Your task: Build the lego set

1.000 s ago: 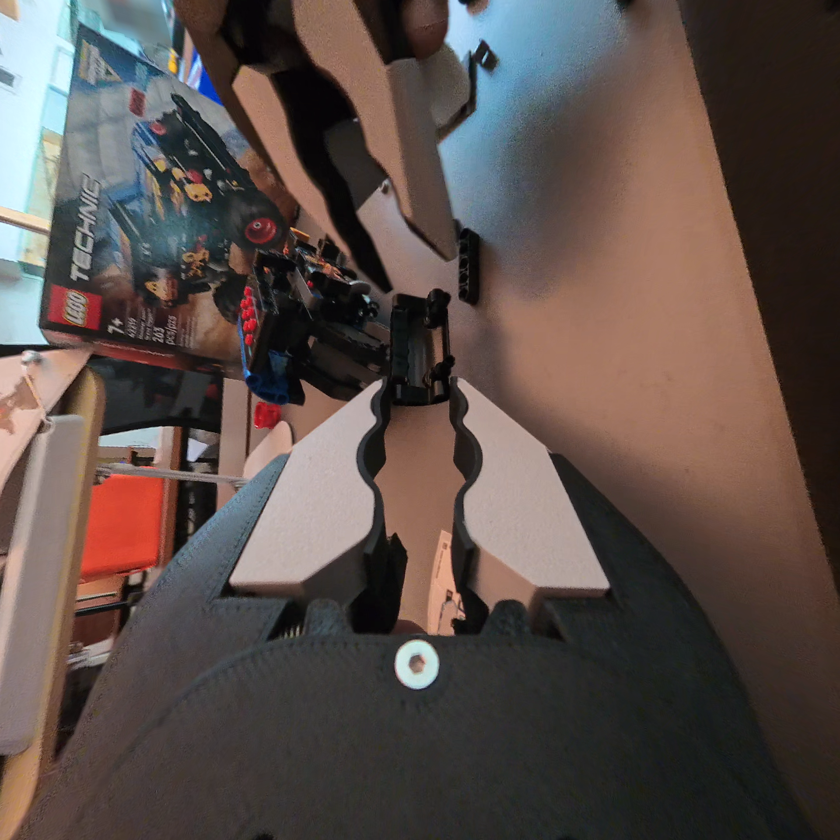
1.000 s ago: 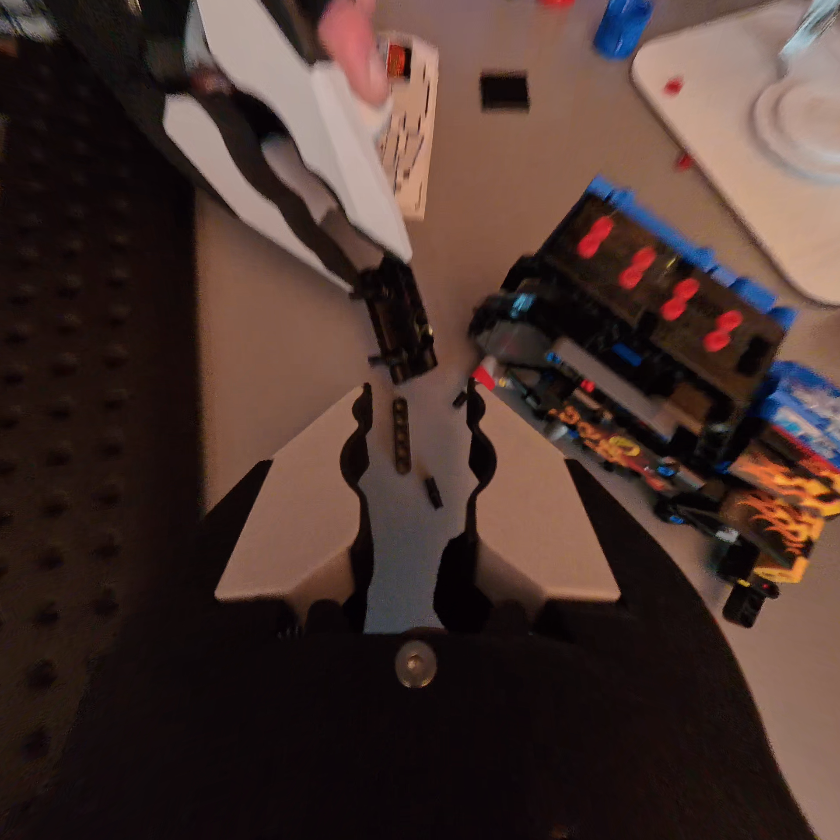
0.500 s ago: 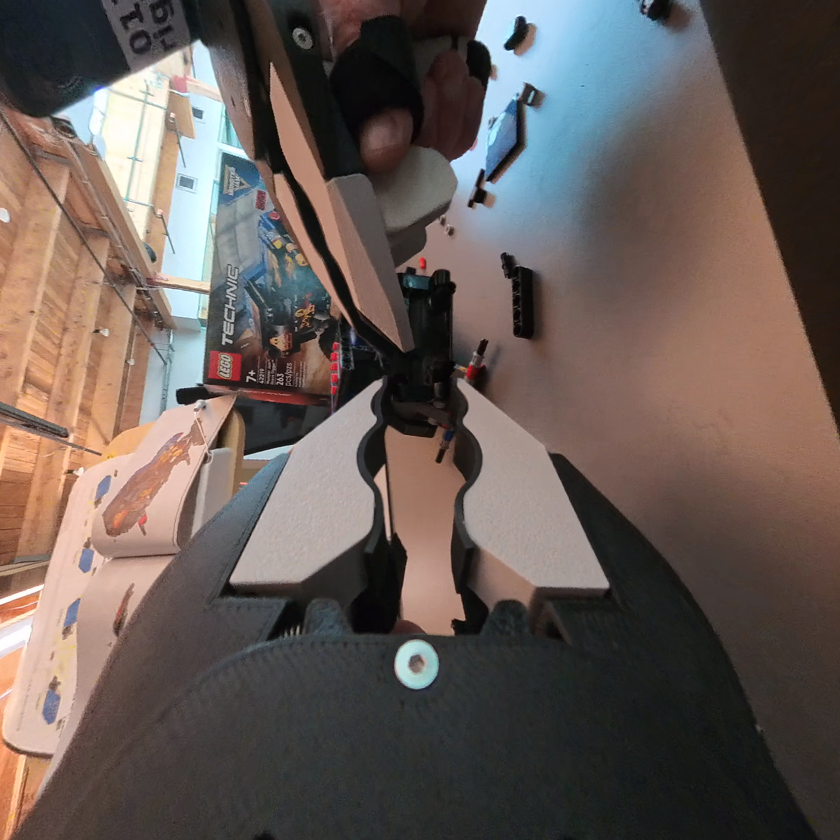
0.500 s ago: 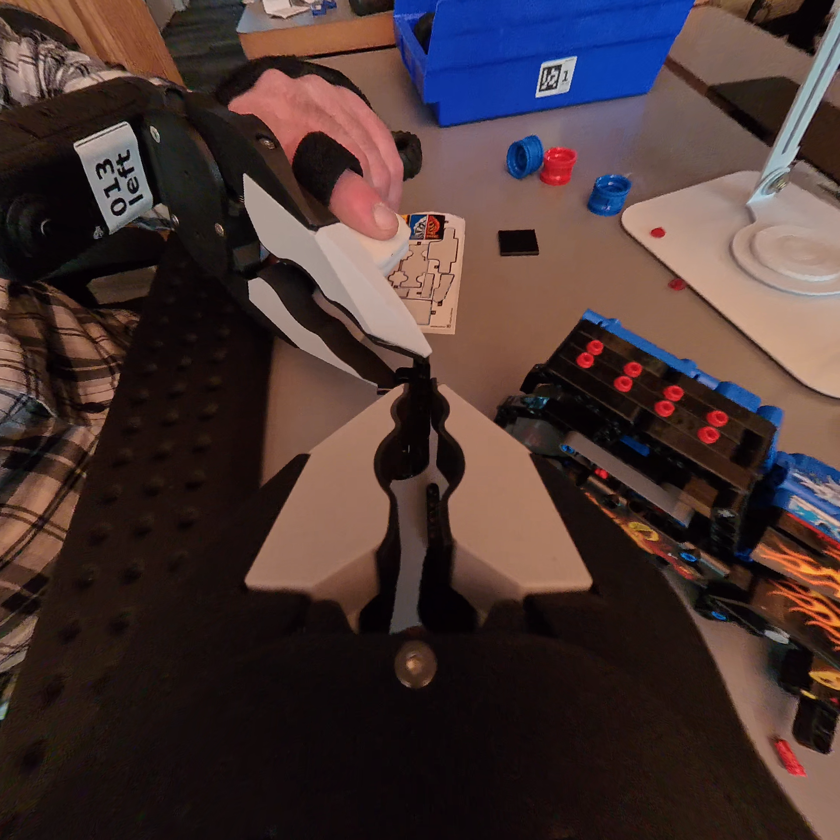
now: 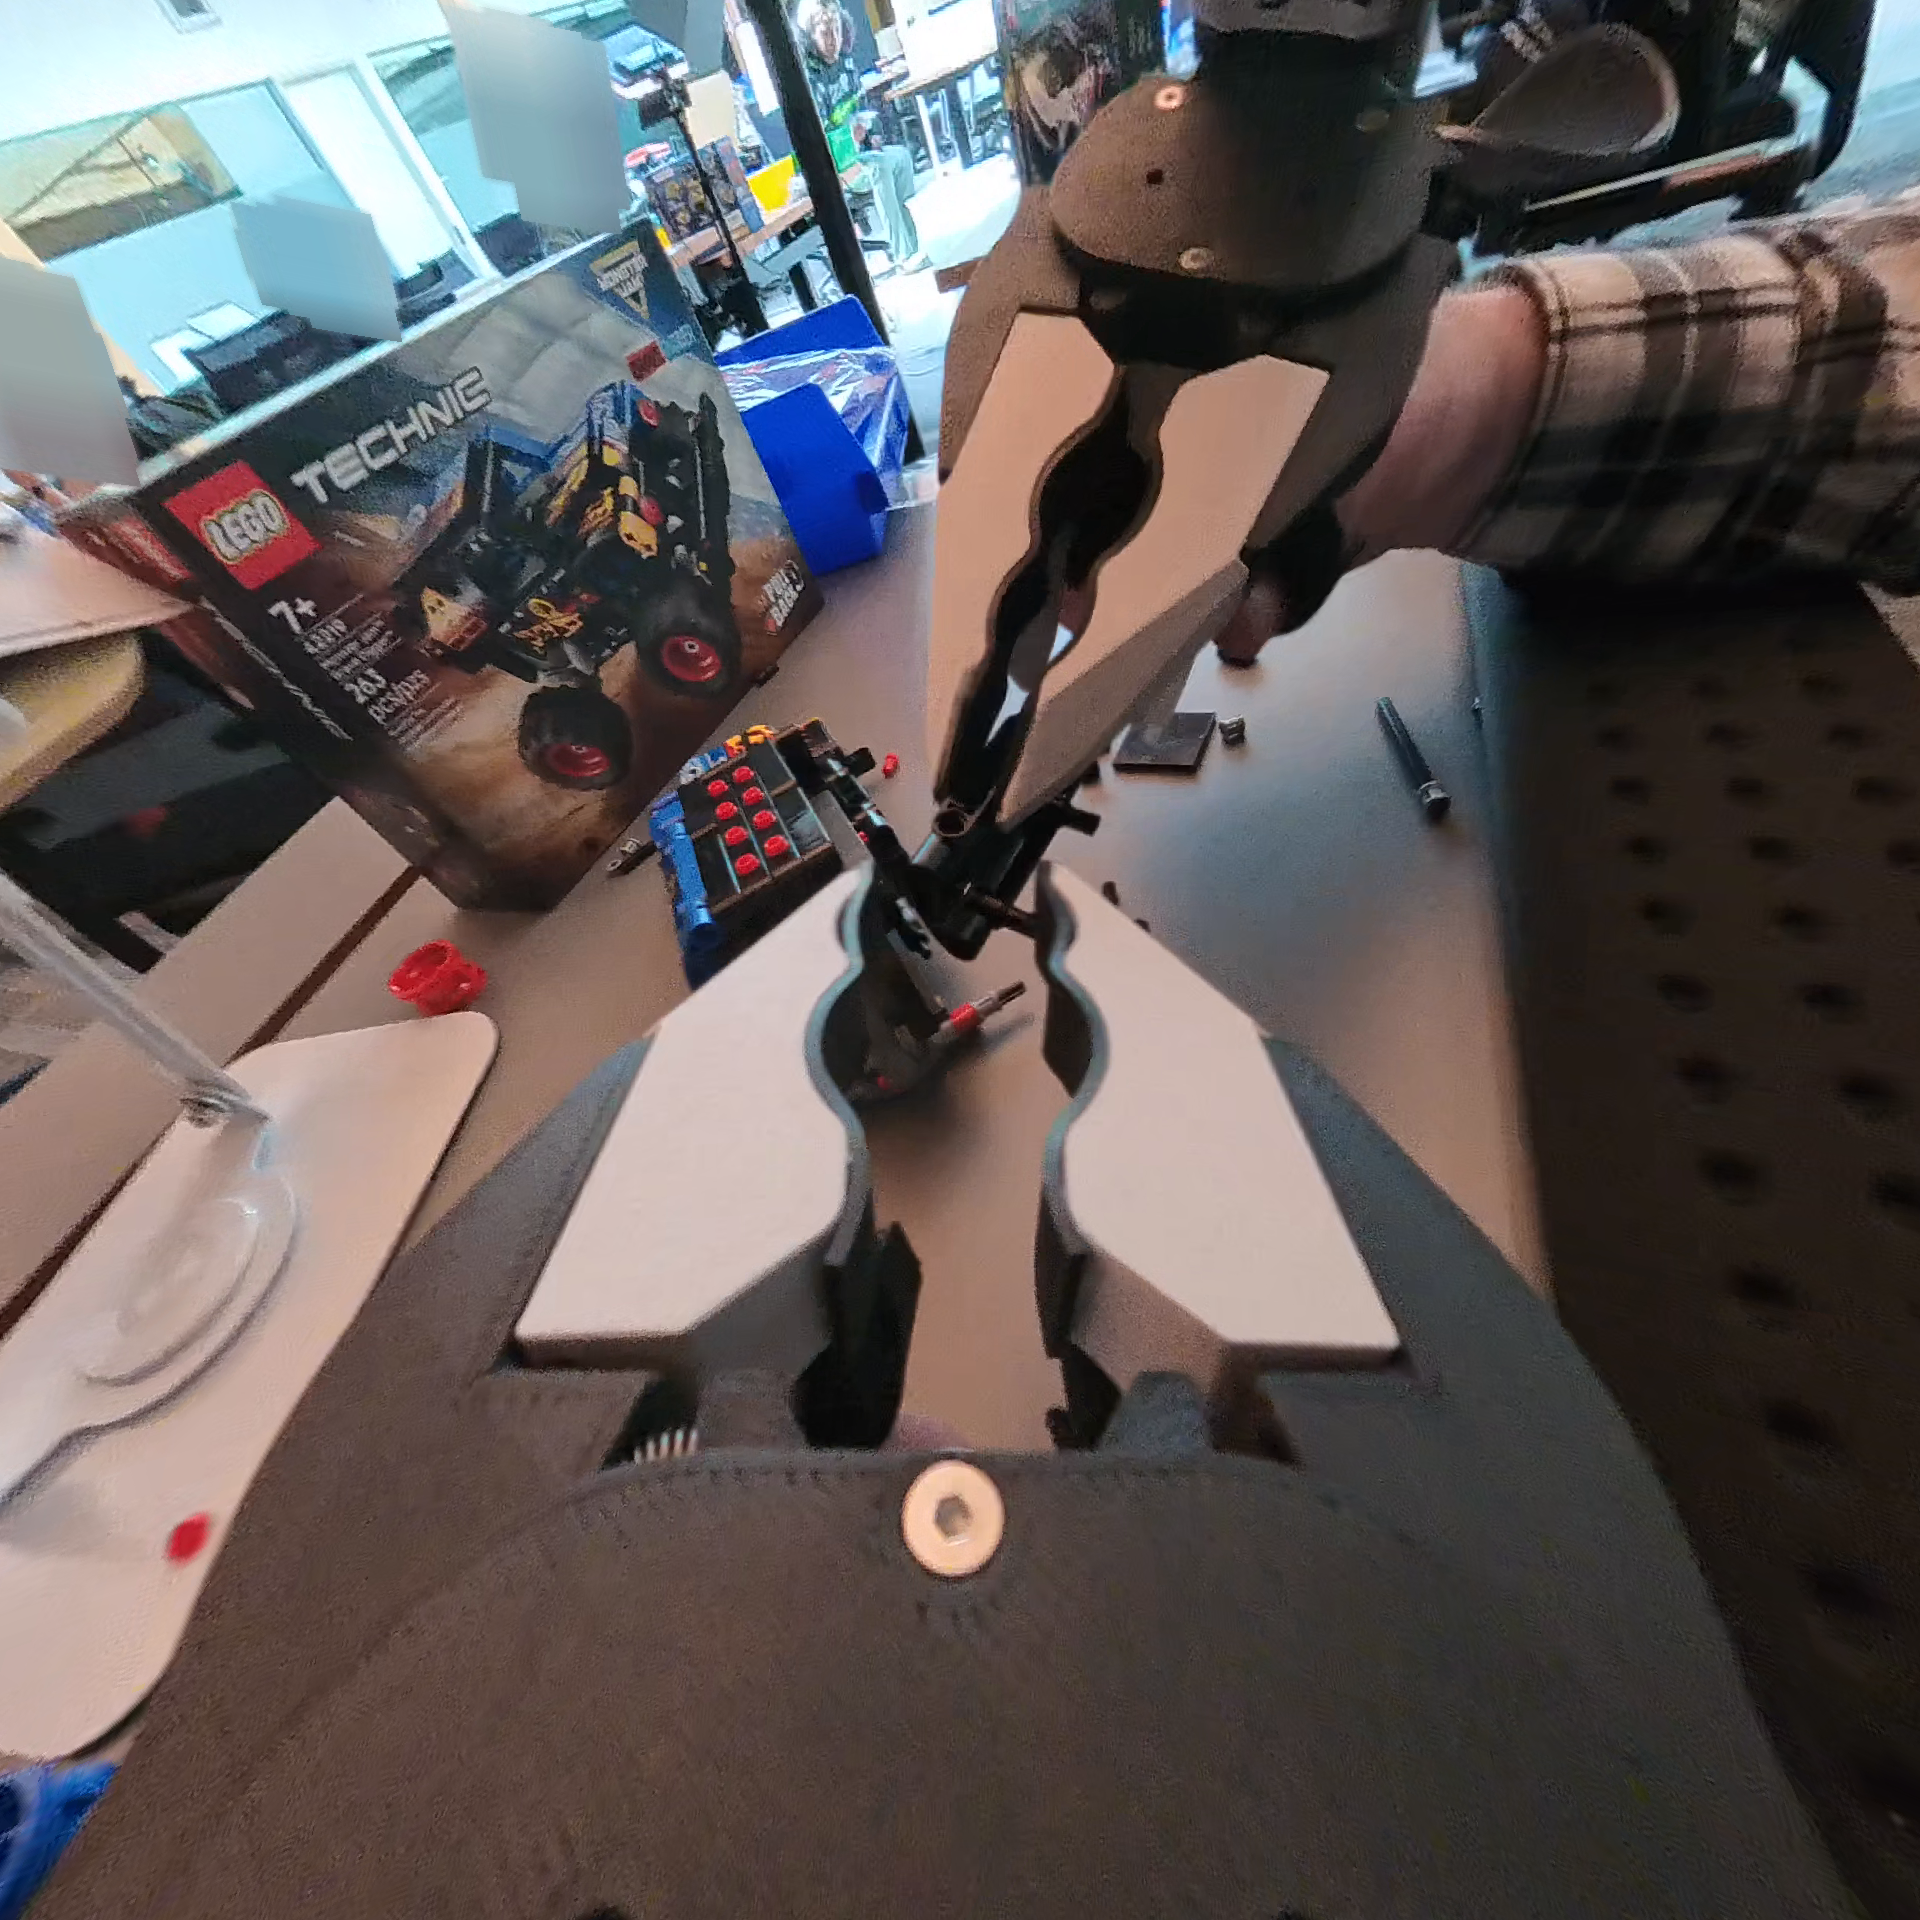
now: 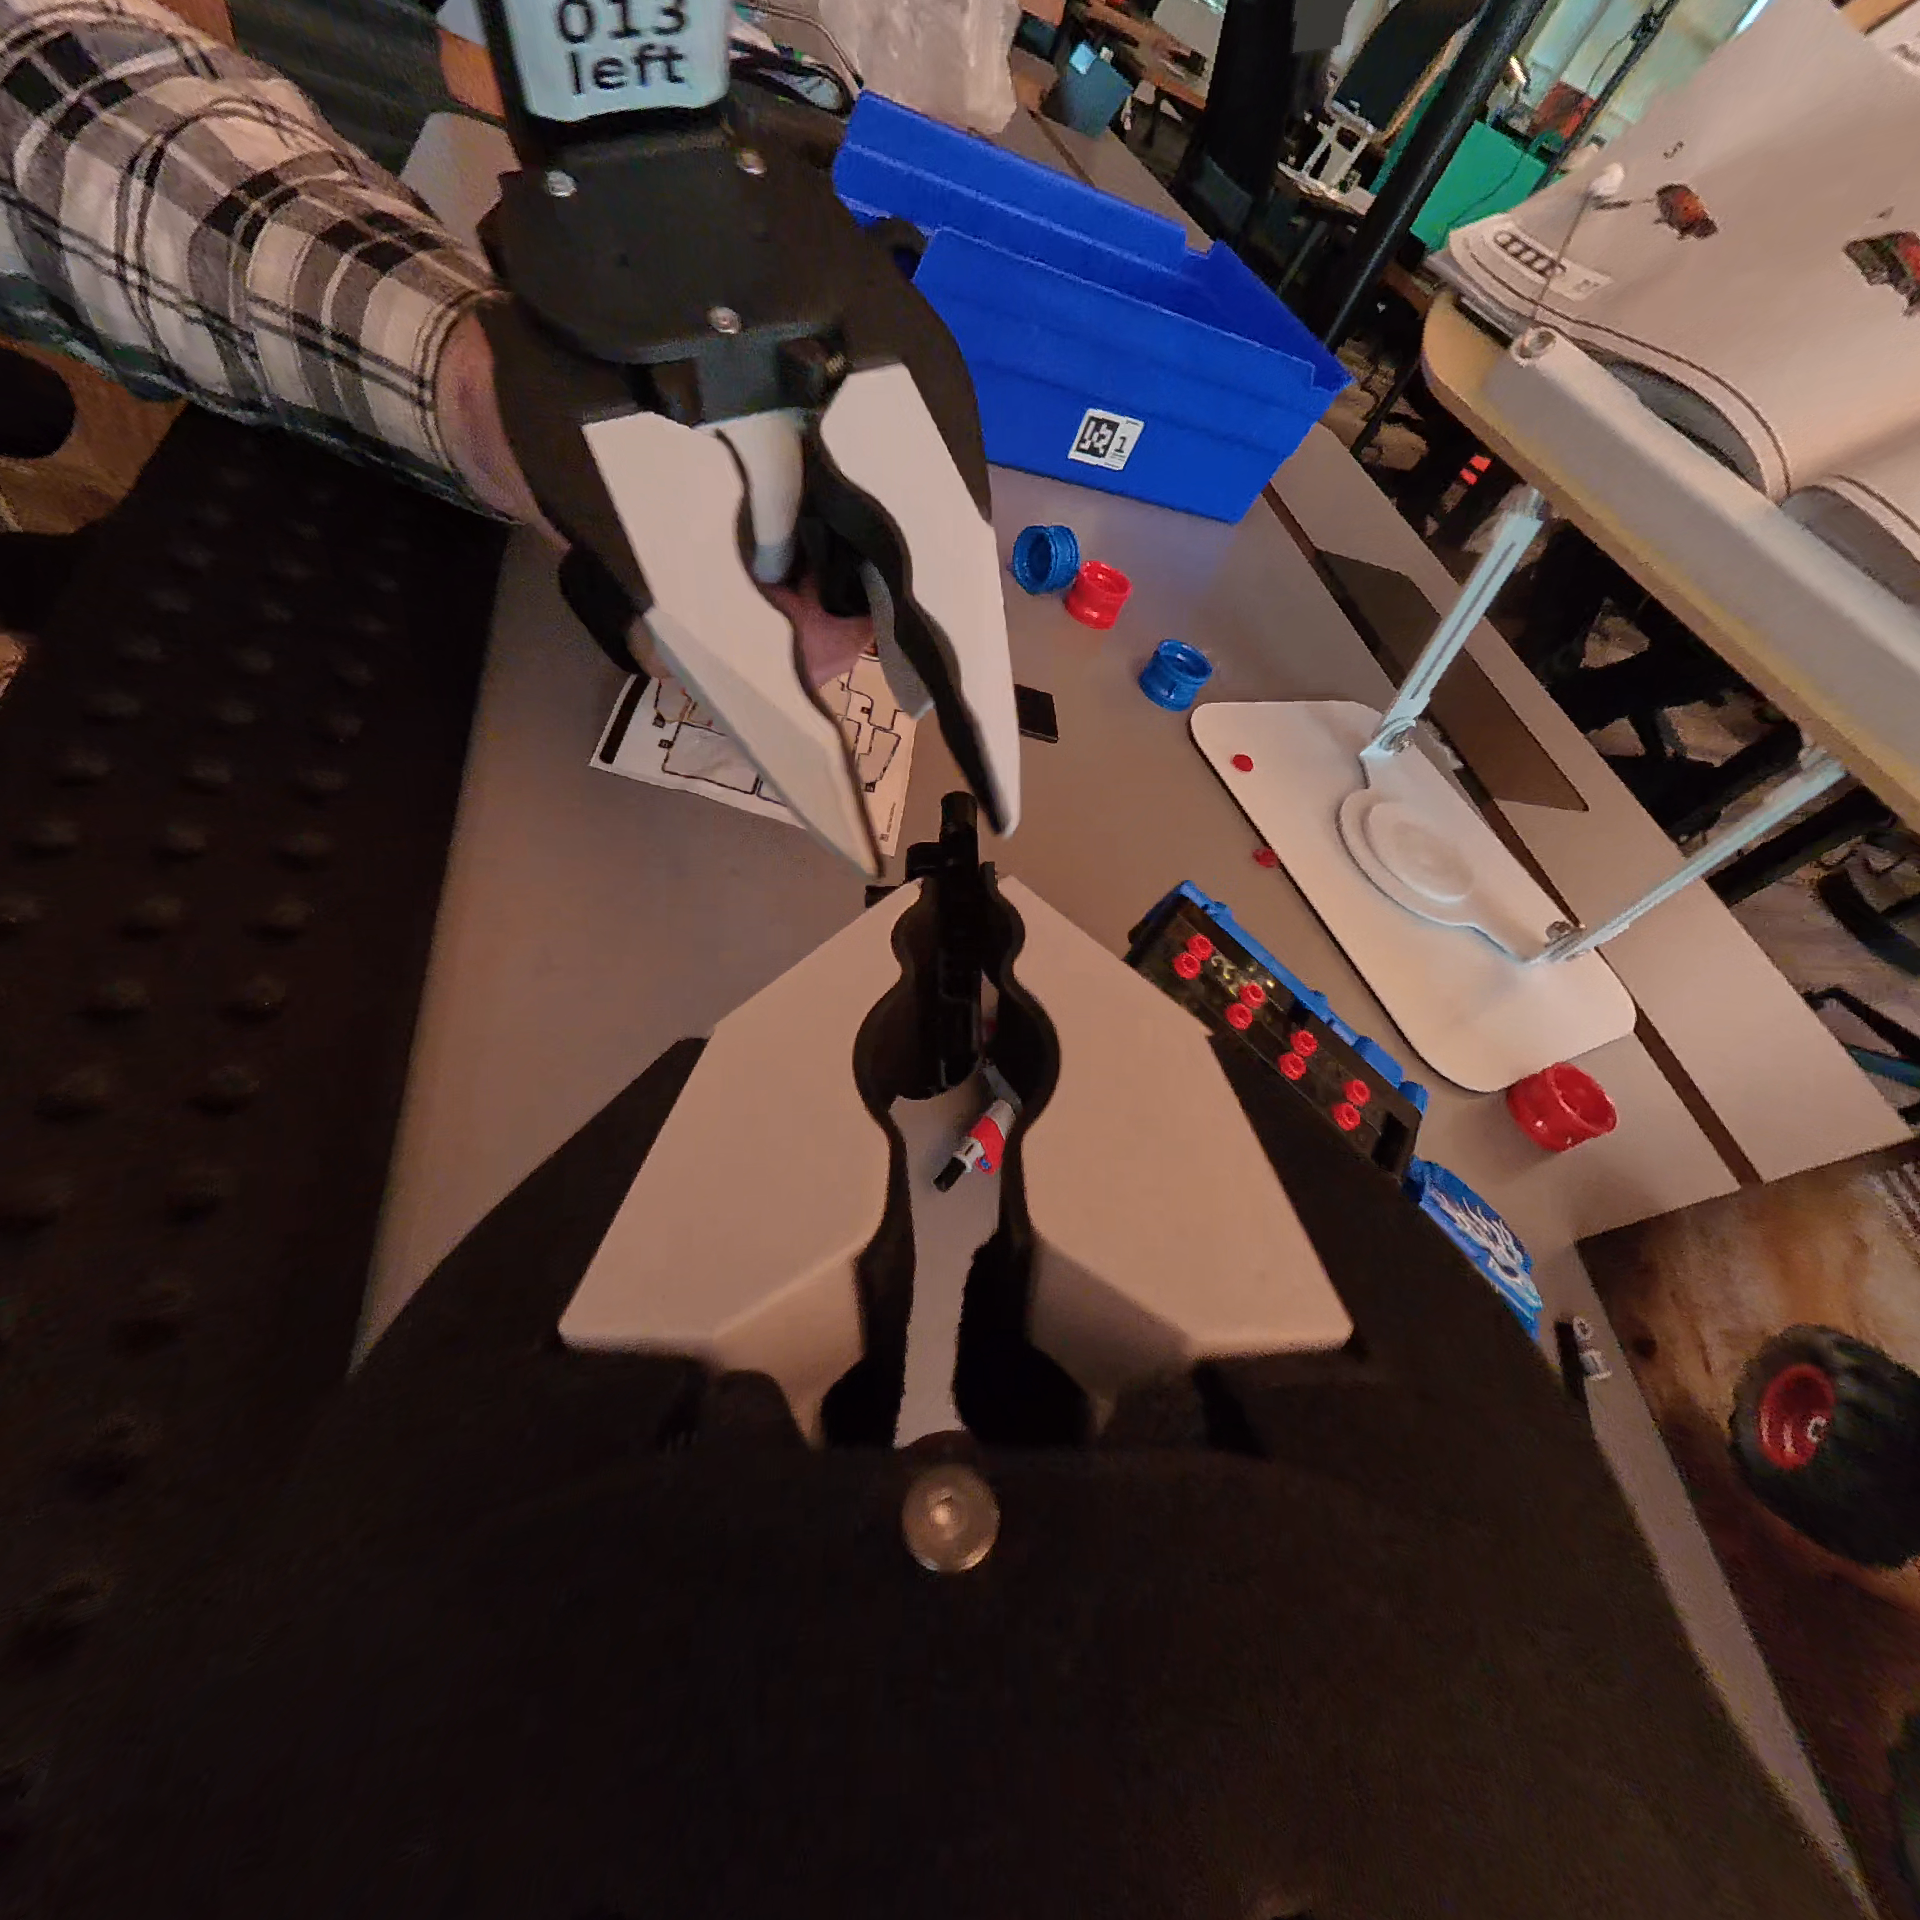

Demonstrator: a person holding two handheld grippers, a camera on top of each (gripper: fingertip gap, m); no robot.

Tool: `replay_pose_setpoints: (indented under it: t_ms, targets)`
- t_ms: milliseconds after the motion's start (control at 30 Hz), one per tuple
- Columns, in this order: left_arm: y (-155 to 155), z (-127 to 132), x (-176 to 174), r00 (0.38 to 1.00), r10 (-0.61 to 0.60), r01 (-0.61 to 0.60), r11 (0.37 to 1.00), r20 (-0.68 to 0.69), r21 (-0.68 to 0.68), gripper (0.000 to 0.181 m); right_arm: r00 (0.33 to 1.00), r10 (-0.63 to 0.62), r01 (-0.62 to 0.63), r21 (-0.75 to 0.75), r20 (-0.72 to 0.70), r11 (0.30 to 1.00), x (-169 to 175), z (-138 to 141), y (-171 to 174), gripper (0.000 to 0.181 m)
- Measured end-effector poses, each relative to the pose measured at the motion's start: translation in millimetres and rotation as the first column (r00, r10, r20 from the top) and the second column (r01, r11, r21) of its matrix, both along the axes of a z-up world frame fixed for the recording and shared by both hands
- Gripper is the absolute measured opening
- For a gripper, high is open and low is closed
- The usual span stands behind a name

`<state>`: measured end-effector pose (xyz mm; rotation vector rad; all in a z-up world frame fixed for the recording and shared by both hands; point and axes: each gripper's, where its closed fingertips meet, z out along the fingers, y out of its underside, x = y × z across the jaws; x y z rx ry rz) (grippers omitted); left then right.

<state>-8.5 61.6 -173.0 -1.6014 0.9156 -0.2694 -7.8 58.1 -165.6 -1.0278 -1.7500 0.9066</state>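
Fingers of my right gripper (image 6: 951, 894) are pressed onto a small black lego subassembly (image 6: 954, 977), pinching it upright between the scalloped pads; a short red-and-grey pin (image 6: 982, 1138) hangs below it, inside the finger gap. My left gripper (image 5: 951, 899) has its 2 fingers spread, with the same black lego subassembly (image 5: 961, 868) lying between the tips. From the right wrist view, the left fingertips sit just beside the top of the piece, and contact cannot be confirmed. Right of my right fingers rests the partly built black-and-blue lego truck body with red studs (image 6: 1283, 1023) on the grey table (image 6: 623, 935). Beyond it stand a white lamp base (image 6: 1455, 935) and a blue plastic bin (image 6: 1091, 343). 2 blue rims and 1 red rim (image 6: 1099, 592) lie ahead near the bin. A printed sticker sheet (image 6: 686, 748) lies under the left fingers. Left of my left fingers stands the lego box (image 5: 468, 582).
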Motion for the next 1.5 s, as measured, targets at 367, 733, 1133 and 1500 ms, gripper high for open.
replay_pose_setpoints:
  t_ms: [367, 733, 1133, 1500]
  targets:
    - [2, 1, 1, 0.997, -0.019, 0.022, 0.999, 0.072, -0.047, 0.005, 0.999, -0.022, 0.019, -0.054, -0.041, 0.998, 7, 20, 1, 0.025]
    - [9, -22, -3, 0.982, 0.042, -0.042, 0.999, -0.185, 0.007, 0.005, 0.824, -0.494, 0.525, -0.046, 0.277, 0.850, 196, -15, 121, 0.015]
    - [8, -35, -3, 0.969, 0.037, -0.040, 0.999, -0.244, -0.006, 0.005, 0.748, -0.485, 0.542, 0.004, 0.453, 0.840, 219, -83, 142, 0.011]
    - [8, -37, -2, 0.968, 0.026, -0.031, 0.999, -0.250, -0.017, 0.005, 0.709, -0.445, 0.553, -0.039, 0.547, 0.832, 229, -103, 162, 0.009]
